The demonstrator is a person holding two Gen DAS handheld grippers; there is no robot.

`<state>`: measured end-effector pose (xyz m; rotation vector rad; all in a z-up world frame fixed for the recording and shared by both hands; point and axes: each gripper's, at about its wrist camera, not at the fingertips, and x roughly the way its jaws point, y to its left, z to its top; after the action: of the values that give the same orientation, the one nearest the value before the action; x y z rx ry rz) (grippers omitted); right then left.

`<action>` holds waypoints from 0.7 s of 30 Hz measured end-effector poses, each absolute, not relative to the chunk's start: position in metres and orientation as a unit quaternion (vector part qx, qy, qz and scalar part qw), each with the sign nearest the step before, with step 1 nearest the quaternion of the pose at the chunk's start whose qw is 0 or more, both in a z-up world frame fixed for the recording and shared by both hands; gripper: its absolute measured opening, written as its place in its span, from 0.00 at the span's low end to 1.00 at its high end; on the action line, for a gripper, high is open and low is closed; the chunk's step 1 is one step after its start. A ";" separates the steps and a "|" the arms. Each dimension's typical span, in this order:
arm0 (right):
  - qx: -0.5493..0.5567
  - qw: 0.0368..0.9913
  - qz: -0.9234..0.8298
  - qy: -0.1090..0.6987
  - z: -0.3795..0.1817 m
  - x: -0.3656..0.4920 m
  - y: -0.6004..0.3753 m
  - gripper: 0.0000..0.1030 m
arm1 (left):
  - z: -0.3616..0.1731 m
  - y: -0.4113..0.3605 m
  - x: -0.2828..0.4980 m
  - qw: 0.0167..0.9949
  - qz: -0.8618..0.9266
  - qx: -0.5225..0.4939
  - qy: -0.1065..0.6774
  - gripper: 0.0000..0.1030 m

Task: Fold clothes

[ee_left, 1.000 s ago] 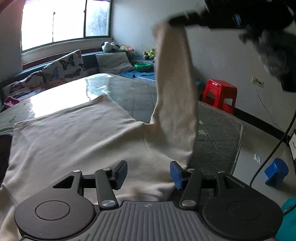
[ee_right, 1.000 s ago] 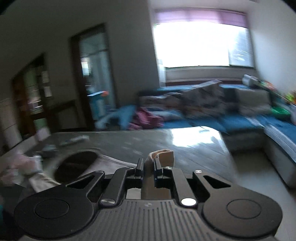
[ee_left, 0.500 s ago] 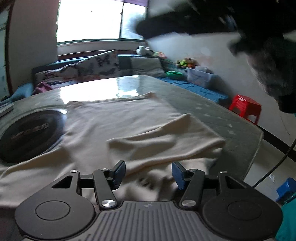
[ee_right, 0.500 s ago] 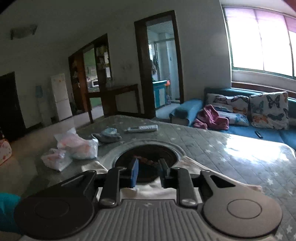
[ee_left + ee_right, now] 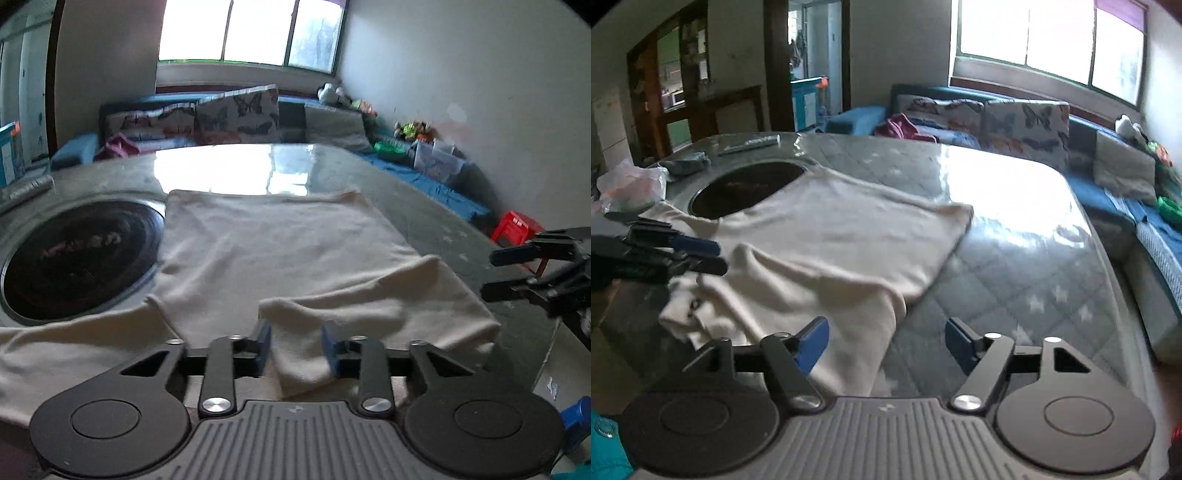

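Observation:
A cream long-sleeved garment point(image 5: 280, 243) lies spread on the grey quilted table point(image 5: 1015, 266). One sleeve point(image 5: 369, 295) is folded across it toward me. The sleeve's end lies between the blue pads of my left gripper point(image 5: 296, 349), whose jaws are closing around it with a sliver of gap still showing. In the right wrist view the left gripper point(image 5: 713, 254) hovers at the garment's near left corner. My right gripper point(image 5: 886, 341) is low at the table's near edge, its jaws opening wide. The garment's folded edge point(image 5: 860, 332) lies by its left finger, unheld. The right gripper point(image 5: 517, 273) also shows beyond the garment's right side.
A round black hob point(image 5: 74, 258) is set into the table beside the garment, partly under it. Plastic bags point(image 5: 631, 184) and a remote point(image 5: 750, 144) sit at the far left corner. A sofa with butterfly cushions point(image 5: 1015, 118) and a red stool point(image 5: 517, 229) stand past the table.
The right gripper let go of the raised sleeve, which now lies folded across the garment. It then sank to the table's edge and opened. The left jaws narrowed around the sleeve's end.

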<state>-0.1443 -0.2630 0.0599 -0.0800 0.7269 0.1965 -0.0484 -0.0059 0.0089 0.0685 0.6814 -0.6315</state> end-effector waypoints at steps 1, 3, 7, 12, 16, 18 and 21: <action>-0.036 0.930 0.093 0.352 0.058 -0.147 -0.264 0.70 | 0.006 -0.009 -0.047 0.892 -0.303 0.034 0.333 0.18; -0.027 0.935 0.092 0.342 0.057 -0.146 -0.265 0.70 | 0.004 -0.013 -0.047 0.892 -0.301 0.038 0.335 0.04; -0.009 0.942 0.108 0.319 0.058 -0.136 -0.258 0.67 | 0.013 -0.005 -0.051 0.906 -0.273 0.035 0.322 0.00; -0.016 0.935 0.163 0.314 0.052 -0.121 -0.237 0.60 | 0.018 0.013 -0.047 0.914 -0.244 0.022 0.323 0.00; -0.022 0.929 0.179 0.324 0.041 -0.111 -0.226 0.57 | 0.018 0.012 -0.048 0.908 -0.258 0.008 0.329 0.02; -0.018 0.928 0.177 0.329 0.037 -0.108 -0.227 0.57 | 0.020 0.008 -0.049 0.909 -0.266 0.006 0.322 0.02; -0.012 0.926 0.170 0.338 0.031 -0.106 -0.231 0.57 | 0.022 -0.001 -0.045 0.907 -0.280 0.001 0.315 0.02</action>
<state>-0.1060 -0.2313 0.0313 -0.0242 0.6927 0.3483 -0.0450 -0.0011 0.0216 0.0011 0.6510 -0.5773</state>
